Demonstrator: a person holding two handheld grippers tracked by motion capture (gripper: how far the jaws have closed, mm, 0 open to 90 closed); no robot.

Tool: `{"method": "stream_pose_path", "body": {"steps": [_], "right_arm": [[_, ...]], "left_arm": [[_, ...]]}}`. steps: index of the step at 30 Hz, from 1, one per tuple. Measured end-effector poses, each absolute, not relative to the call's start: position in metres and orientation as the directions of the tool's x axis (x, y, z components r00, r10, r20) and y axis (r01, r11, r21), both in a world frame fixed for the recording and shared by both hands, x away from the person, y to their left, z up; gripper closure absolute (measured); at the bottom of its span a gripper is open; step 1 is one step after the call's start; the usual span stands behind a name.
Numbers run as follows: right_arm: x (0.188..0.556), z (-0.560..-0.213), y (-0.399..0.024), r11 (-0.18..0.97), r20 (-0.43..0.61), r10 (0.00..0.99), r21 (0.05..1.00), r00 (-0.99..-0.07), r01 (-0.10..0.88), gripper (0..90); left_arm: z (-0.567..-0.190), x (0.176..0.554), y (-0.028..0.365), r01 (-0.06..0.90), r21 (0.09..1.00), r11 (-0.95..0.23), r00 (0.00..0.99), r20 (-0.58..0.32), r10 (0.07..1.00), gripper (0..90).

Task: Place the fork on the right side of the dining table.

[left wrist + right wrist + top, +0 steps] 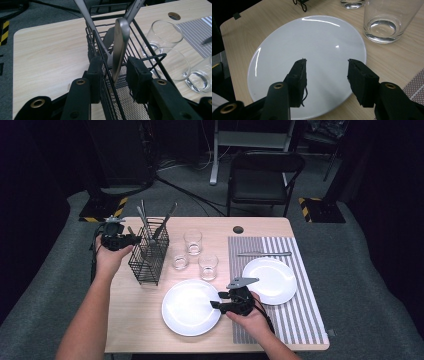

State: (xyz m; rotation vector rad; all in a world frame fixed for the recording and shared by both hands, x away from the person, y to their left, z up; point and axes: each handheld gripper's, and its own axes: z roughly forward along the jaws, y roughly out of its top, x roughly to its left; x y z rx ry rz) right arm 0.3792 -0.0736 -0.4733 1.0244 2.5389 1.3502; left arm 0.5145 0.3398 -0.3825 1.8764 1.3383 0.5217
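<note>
Left gripper: jaws part open, straddling a knife handle in the wire caddy, pads not touching it. Right gripper: jaws apart, empty, above the white plate; glass beyond.

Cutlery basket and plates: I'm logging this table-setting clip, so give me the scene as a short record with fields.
work in hand: taking cutlery from the wire basket
left tongs: jaws either side of a metal utensil handle in the basket, pads not yet pressing
right tongs: open, over the near white plate, holding nothing
glasses: three, empty, between basket and mat
striped mat: bears a second plate and a knife
</note>
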Motion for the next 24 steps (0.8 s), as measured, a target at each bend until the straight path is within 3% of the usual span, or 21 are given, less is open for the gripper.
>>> {"method": "stream_pose_path", "body": {"steps": [17, 24], "right_arm": [[0.3797, -0.4747, -0.0742, 0.383, 0.229, 0.599, 0.759, -0.767, 0.526, 49.1], [0.3806, -0.4753, -0.0748, 0.386, 0.223, 0.600, 0.760, -0.768, 0.522, 49.1]], "left_arm": [[-0.3838, 0.5141, 0.3409, 0.595, 0.788, -0.158, 0.357, -0.083, 0.930, 78.9], [-0.3840, 0.5136, 0.3401, 0.591, 0.790, -0.162, 0.356, -0.075, 0.931, 79.5]]}}
